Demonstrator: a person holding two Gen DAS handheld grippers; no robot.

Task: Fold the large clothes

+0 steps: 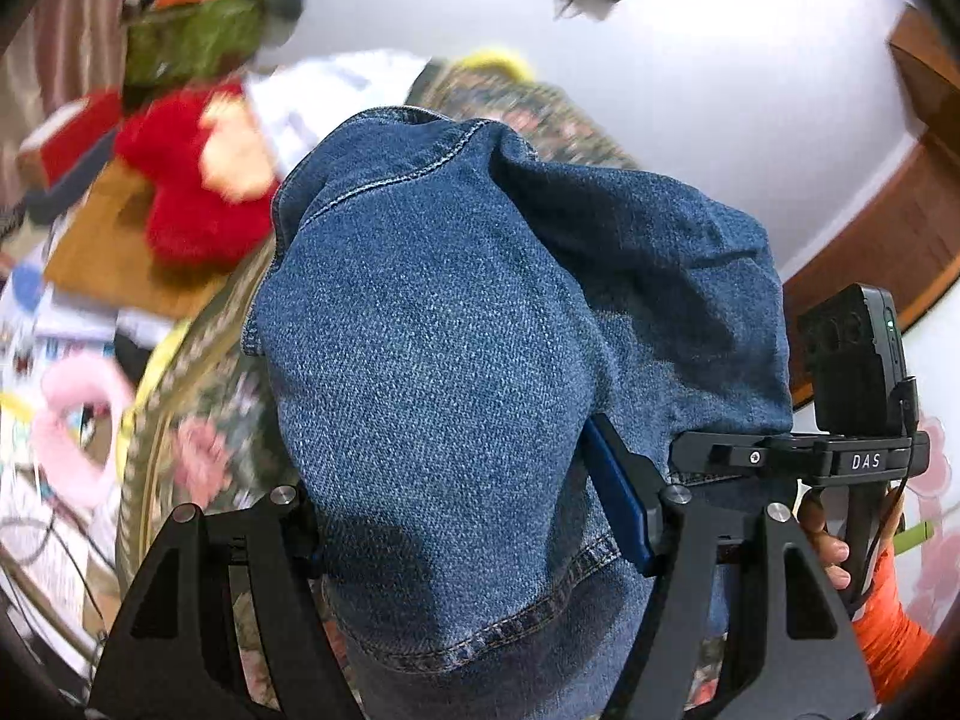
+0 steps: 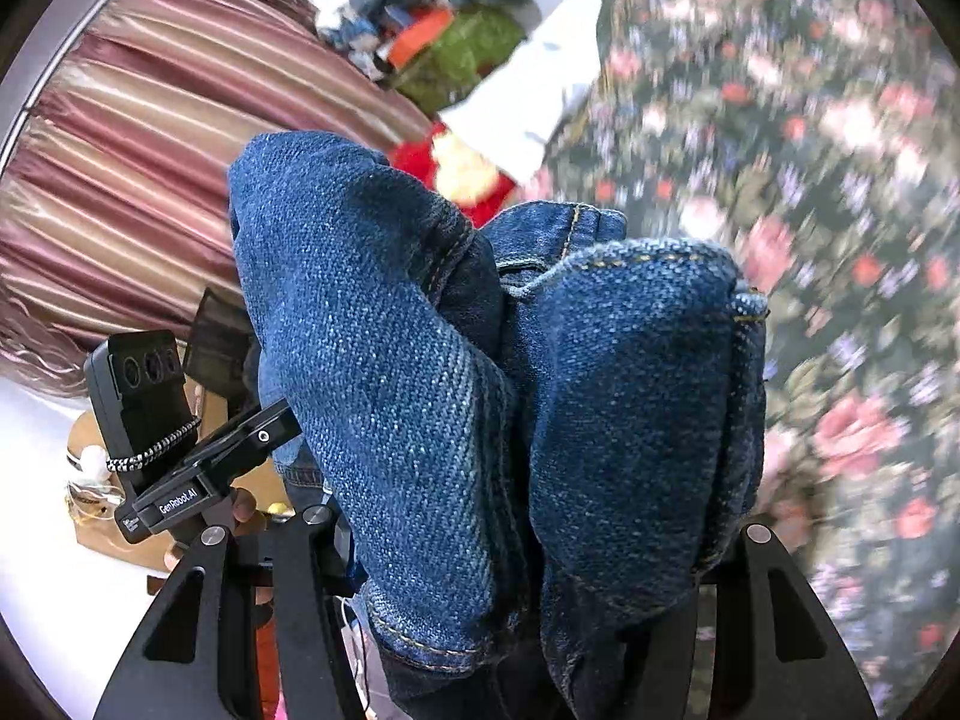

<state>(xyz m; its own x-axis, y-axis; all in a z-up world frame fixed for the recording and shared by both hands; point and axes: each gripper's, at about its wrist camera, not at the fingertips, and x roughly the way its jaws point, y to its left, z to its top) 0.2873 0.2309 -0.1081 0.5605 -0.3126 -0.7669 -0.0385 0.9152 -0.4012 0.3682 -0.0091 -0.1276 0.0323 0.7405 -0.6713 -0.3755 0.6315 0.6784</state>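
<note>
A pair of blue denim jeans [image 1: 480,276] is lifted off the floral bed and fills the middle of both views. In the left wrist view my left gripper [image 1: 456,480] is shut on a thick fold of the denim, with one blue pad [image 1: 618,498] showing against the cloth. In the right wrist view my right gripper [image 2: 540,528] is shut on a bunched wad of the jeans [image 2: 390,330], seams and hems piled between its fingers, whose tips are hidden. Each view shows the other gripper's camera housing [image 1: 852,360] [image 2: 144,396] close beside the cloth.
A floral bedspread [image 2: 810,240] lies below and to the right. A red plush toy [image 1: 198,192], a green bundle [image 1: 192,42], a pink ring [image 1: 72,420] and papers clutter the left side. A striped curtain [image 2: 150,150] hangs behind. An orange sleeve [image 1: 894,630] shows at lower right.
</note>
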